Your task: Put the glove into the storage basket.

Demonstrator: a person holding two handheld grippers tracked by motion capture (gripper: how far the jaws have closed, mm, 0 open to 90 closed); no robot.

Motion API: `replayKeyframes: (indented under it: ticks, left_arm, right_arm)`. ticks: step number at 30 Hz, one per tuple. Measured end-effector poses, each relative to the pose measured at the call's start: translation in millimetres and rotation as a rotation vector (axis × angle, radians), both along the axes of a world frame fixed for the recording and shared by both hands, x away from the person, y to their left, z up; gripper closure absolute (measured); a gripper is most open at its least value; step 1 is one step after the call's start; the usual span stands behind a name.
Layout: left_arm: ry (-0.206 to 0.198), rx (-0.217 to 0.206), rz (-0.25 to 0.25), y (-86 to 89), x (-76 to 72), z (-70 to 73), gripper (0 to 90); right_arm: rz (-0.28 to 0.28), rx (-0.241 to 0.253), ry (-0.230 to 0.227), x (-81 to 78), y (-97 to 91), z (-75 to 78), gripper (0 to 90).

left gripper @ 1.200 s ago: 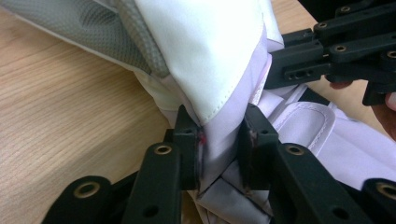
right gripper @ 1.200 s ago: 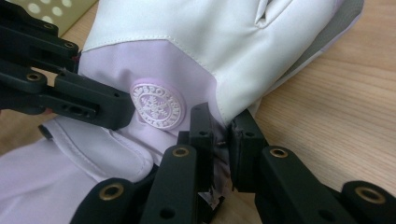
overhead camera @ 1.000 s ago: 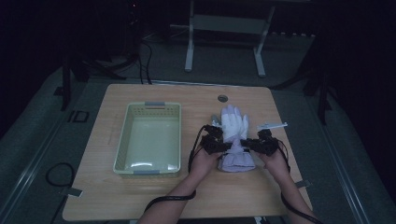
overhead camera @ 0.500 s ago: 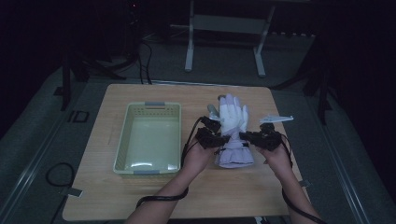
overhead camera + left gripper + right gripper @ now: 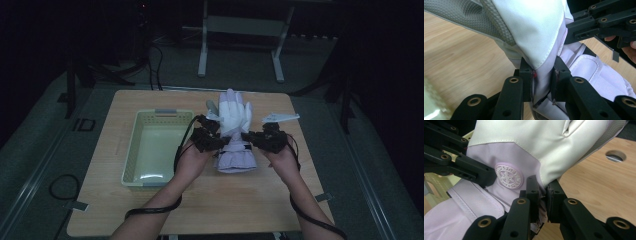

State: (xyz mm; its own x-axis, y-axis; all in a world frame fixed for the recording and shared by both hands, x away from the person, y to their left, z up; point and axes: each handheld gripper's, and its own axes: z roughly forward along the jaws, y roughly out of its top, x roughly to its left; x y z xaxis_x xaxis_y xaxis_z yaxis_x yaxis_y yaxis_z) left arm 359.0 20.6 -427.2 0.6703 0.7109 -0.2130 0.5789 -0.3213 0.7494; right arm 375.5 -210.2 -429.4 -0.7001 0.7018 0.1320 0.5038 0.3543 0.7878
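Note:
A white and lilac winter glove (image 5: 235, 130) is held up off the wooden table (image 5: 200, 210), fingers pointing away from the person. My left gripper (image 5: 220, 142) pinches its left edge near the wrist; in the left gripper view the jaws of my left gripper (image 5: 544, 80) are shut on the glove (image 5: 536, 32) fabric. My right gripper (image 5: 250, 140) grips the opposite edge, and my right gripper (image 5: 543, 200) clamps the glove (image 5: 524, 145) seam beside a round embossed badge (image 5: 508, 176).
A pale green plastic basket (image 5: 131, 150) stands on the table left of the glove. A white paper slip (image 5: 280, 117) lies at the back right. A round hole (image 5: 615, 155) sits in the tabletop beyond the glove.
Both grippers have lifted the glove and carried it farther from the person; its fingers now stand raised over the back of the table.

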Motion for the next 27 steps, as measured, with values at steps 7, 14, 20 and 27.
replayKeyframes:
  ticks: [7, 14, 20, 27]
  left_arm:
    - [-0.006, 0.011, 0.021, 28.9, -3.0, 4.8, 75.1]
    - [-0.019, -0.009, 0.037, 62.5, -6.0, 2.4, 75.0]
    - [-0.018, -0.009, 0.067, 96.6, -9.3, -0.1, 74.9]
    - [-0.004, 0.01, 0.102, 134.0, -12.2, -2.1, 74.9]
  right_arm:
    - [0.028, 0.003, -0.005, 3.0, 29.1, 4.3, 82.2]
    - [0.042, 0.014, 0.001, 6.0, 60.5, 3.9, 82.2]
    - [0.064, 0.015, -0.004, 7.0, 94.5, 2.4, 82.3]
    - [0.09, 0.018, 0.006, 9.6, 135.7, -3.1, 82.2]
